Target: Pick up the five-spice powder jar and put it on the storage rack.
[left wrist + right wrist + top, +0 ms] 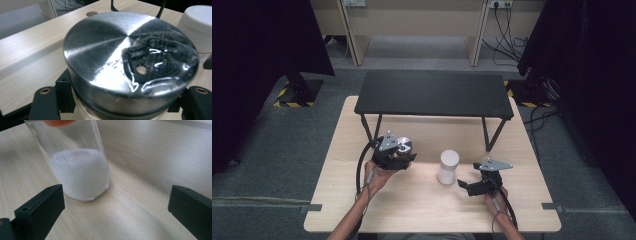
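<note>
Your left gripper (399, 159) clamps a steel-lidded jar (130, 65) beside the white jar (447, 167); right gripper (472, 186) jaws apart nearby. Careless reaching risks toppling the white jar.

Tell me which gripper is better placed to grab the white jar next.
Probably the right gripper: it is open, empty and beside the jar, jaws turned toward it. The left gripper is shut on a metal-lidded container.

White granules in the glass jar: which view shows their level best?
Right gripper view: the white granules fill the lower part of the glass jar. High view shows the jar small, contents unclear; left gripper view catches its white top.
</note>
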{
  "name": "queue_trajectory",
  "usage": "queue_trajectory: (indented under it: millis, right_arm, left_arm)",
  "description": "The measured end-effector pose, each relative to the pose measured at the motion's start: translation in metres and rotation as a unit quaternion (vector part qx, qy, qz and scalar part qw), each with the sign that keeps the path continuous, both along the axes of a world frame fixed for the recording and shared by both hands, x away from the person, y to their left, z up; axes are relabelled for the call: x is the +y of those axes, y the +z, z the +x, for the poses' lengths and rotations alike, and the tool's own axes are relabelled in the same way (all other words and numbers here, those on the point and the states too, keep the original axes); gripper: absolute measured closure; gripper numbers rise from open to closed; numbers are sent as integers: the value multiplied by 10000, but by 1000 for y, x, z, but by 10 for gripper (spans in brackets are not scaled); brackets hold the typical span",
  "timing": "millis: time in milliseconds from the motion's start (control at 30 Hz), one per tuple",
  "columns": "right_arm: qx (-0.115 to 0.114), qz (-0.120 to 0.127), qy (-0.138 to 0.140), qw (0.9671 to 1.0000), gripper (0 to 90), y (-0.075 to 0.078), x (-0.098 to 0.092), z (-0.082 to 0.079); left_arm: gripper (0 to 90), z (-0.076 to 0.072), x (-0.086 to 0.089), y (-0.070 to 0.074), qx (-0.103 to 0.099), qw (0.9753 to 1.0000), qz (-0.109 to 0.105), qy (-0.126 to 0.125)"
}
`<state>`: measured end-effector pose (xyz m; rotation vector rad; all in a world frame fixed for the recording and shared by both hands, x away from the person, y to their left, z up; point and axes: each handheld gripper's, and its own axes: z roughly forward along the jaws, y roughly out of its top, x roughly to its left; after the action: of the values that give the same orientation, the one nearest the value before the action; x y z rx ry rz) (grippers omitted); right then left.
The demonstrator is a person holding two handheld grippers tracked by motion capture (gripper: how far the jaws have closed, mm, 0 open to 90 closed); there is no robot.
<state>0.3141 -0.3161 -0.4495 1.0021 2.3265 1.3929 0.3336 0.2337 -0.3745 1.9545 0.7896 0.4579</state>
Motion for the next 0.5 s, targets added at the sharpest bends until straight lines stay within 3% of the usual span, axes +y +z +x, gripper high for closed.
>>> queue_trajectory:
  millis: [133, 367, 433, 500]
  right_arm:
    - [-1, -6, 4, 10000, 8, 0, 0, 0]
    - [-7, -21, 0, 10000, 8, 0, 1, 0]
    - [-4, -20, 0, 10000, 8, 0, 1, 0]
    - [-2, -19, -1, 10000, 8, 0, 1, 0]
  left_arm:
    - [304, 3, 9, 11, 40, 9998, -168, -31]
    - [304, 9, 20, 38, 100, 9998, -147, -59]
    - [304, 14, 27, 52, 127, 9996, -226, -67]
    - [304, 14, 29, 55, 120, 9996, -233, -62]
